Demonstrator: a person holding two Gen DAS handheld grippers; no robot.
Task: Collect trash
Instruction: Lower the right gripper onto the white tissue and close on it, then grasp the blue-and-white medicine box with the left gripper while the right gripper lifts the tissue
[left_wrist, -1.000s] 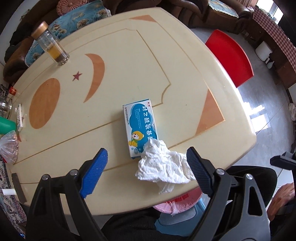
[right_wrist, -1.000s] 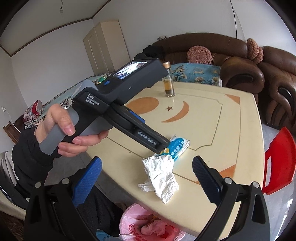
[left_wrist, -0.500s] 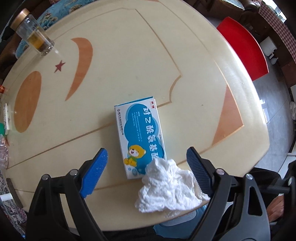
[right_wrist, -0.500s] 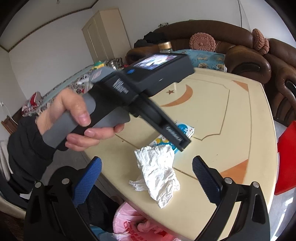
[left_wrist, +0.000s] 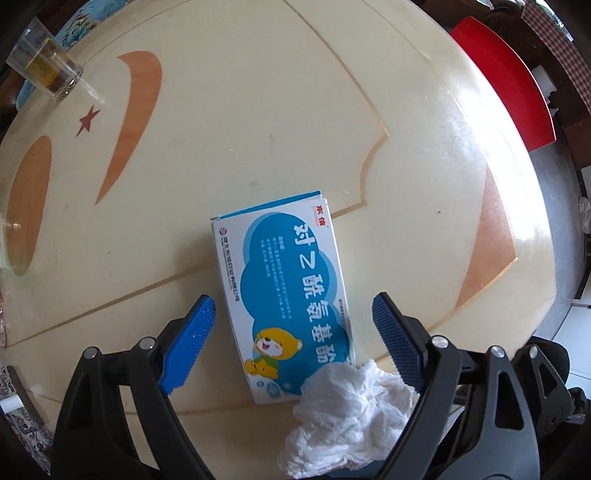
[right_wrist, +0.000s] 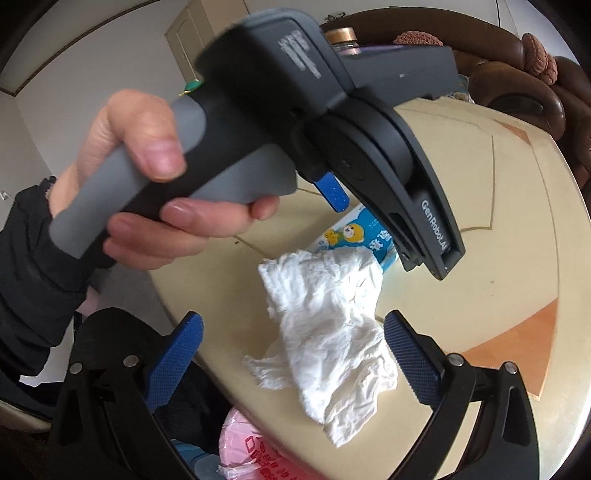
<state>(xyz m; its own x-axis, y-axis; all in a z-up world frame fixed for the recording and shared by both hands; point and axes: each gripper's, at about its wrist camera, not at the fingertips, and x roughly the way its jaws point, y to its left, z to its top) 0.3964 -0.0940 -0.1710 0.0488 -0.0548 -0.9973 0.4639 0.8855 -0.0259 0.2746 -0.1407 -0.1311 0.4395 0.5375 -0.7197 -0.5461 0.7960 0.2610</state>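
Observation:
A blue and white medicine box (left_wrist: 291, 295) with a cartoon bear lies flat on the cream table (left_wrist: 258, 129). My left gripper (left_wrist: 293, 314) is open, its blue fingers on either side of the box, just above it. A crumpled white tissue (left_wrist: 351, 413) lies against the box's near end by the table edge. In the right wrist view the tissue (right_wrist: 328, 332) lies between the fingers of my open right gripper (right_wrist: 291, 332). The box (right_wrist: 354, 236) shows behind it, partly hidden by the left gripper's body (right_wrist: 369, 122).
A glass jar of amber liquid (left_wrist: 44, 66) stands at the table's far left. A red chair (left_wrist: 506, 85) is beyond the far right edge. A pink plastic bag (right_wrist: 255, 450) sits below the near table edge. Brown sofas (right_wrist: 517, 85) stand behind.
My left gripper has moved forward and down, so the box now sits between its fingers. My right gripper has closed in on the tissue. Both stay open.

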